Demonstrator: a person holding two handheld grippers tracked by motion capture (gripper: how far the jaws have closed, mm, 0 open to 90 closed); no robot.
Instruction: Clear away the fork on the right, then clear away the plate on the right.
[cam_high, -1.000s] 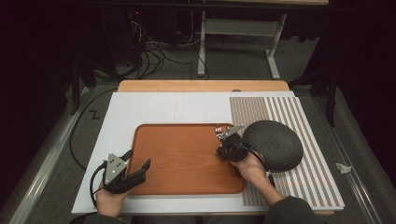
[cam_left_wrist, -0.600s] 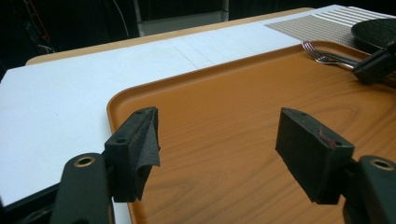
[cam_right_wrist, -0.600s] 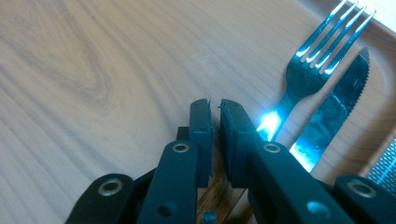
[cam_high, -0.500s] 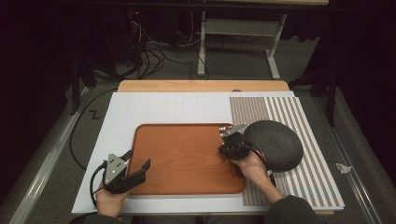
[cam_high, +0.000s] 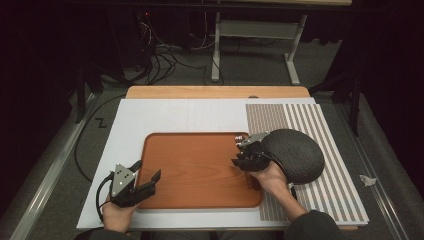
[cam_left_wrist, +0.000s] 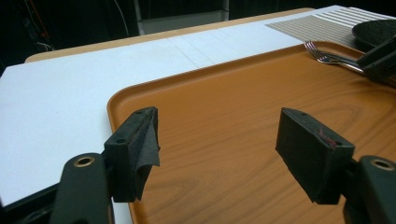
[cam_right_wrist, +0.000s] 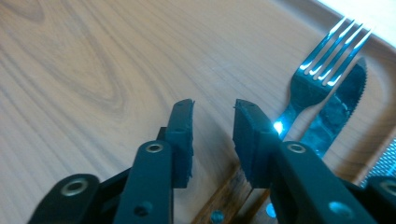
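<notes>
An orange-brown wooden tray (cam_high: 195, 170) lies on a white board (cam_high: 175, 115). A steel fork (cam_right_wrist: 322, 74) and a serrated knife (cam_right_wrist: 341, 102) lie side by side along the tray's right edge, tips toward the far corner (cam_high: 241, 136). My right gripper (cam_high: 236, 161) hovers low over their wooden handles (cam_right_wrist: 219, 205). Its jaws (cam_right_wrist: 213, 121) are a narrow gap apart, with nothing between the pads. My left gripper (cam_high: 147, 169) rests at the tray's near left corner, wide open and empty (cam_left_wrist: 224, 140). The fork (cam_left_wrist: 322, 51) also shows far across the tray.
A dark, round, textured plate (cam_high: 295, 155) sits on a striped placemat (cam_high: 320, 125) just right of the tray, touching my right hand. The wooden table's far edge (cam_high: 215, 91) borders a dark floor with cables and a metal stand.
My right gripper has edged slightly to the right along the tray's right edge. The left gripper and the cutlery have stayed put.
</notes>
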